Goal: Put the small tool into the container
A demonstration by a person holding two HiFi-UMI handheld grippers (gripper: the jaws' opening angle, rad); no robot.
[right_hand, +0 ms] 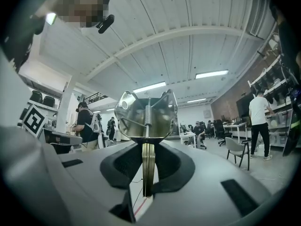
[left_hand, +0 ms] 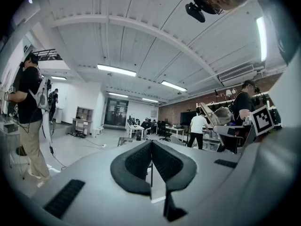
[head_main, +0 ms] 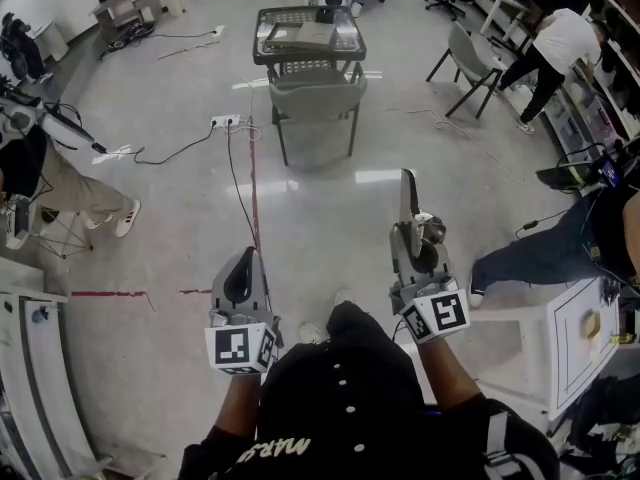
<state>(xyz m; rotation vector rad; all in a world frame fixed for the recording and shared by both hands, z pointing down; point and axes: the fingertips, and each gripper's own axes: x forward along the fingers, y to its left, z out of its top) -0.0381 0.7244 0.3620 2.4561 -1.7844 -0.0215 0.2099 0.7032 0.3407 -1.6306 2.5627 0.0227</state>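
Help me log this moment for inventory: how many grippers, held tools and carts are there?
Grippers: 2, the left gripper and the right gripper
Metal tool: 1, clamped in the right gripper
Cart: 1
Total: 4

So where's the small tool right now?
The small tool is clamped in the right claw, at the head view's right, held over the floor; the shut, empty left claw is beside it.

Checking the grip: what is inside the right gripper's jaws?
The right gripper is shut on a small metal tool: its flat handle stands between the pads, its shiny head with a spring above them. The handle's gripped sides are covered by the pads.
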